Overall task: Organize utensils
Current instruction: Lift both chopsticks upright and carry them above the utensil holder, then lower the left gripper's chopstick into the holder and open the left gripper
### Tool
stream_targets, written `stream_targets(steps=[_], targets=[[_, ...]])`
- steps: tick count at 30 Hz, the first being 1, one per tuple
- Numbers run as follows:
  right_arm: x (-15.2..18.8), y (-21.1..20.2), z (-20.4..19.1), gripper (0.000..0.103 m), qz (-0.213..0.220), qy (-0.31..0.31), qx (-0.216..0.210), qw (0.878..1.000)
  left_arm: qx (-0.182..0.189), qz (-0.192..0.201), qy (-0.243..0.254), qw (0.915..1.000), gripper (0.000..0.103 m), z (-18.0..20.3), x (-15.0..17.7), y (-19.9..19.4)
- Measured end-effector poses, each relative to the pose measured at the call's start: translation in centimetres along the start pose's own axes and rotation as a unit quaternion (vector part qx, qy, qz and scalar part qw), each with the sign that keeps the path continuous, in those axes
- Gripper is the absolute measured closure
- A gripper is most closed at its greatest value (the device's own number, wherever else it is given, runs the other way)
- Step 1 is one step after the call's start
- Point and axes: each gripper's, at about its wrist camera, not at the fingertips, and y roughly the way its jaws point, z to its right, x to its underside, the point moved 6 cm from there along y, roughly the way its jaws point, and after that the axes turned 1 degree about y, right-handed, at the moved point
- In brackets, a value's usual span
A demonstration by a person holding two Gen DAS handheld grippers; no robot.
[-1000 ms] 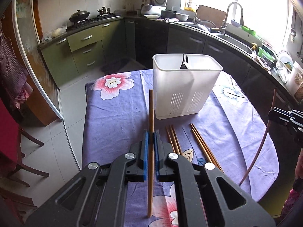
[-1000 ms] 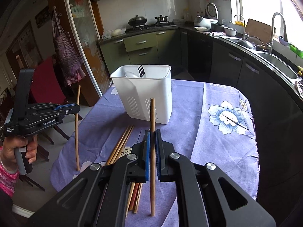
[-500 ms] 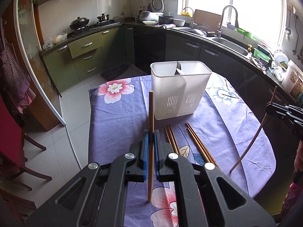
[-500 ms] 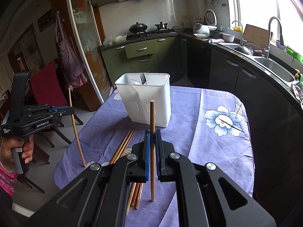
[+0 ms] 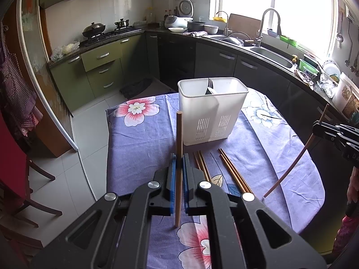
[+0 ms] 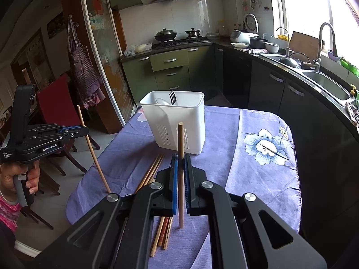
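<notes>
**Both grippers clamped on one chopstick each**

Left gripper [image 5: 178, 157] clenched on a wooden chopstick [image 5: 179, 134], gripped mid-length between the blue pads [image 5: 172, 179], standing upright, top end well above the fingers, bottom end below them. Right gripper [image 6: 180, 157] likewise clamped on a second chopstick [image 6: 180, 141], upright, pinched mid-length. Both held above the purple floral tablecloth [image 5: 139, 143], near side of the white utensil holder [image 5: 211, 116]. Loose chopsticks [image 5: 233, 172] flat on cloth between holder and grippers. Fork [image 5: 209, 85] inside holder.
</notes>
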Motion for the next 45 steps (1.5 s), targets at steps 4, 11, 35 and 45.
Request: stream_targets(steps=[4,11,35,45], targets=[[-0.4,-0.2,-0.2,0.097,0.003,-0.002,-0.001,1.0,0.0,0.004,0.0,1.0,0.097,0.0,-0.3,-0.2],[-1.4,-0.4,-0.8,0.097,0.007,-0.009,-0.004,1.0,0.004,0.008,0.002,1.0,0.097,0.3,-1.1,-0.5],[-19.0,-4.9,-1.7,0.097,0.122,-0.015,0.0,0.992,0.02,0.165,0.008,0.9861,0.097,2.0,-18.9,-7.0],[-23.7,-0.7,0.7,0.097,0.131,0.007,0.009,0.991,0.009,0.126,-0.004,0.9919,0.097,1.8,-19.8,1.4]])
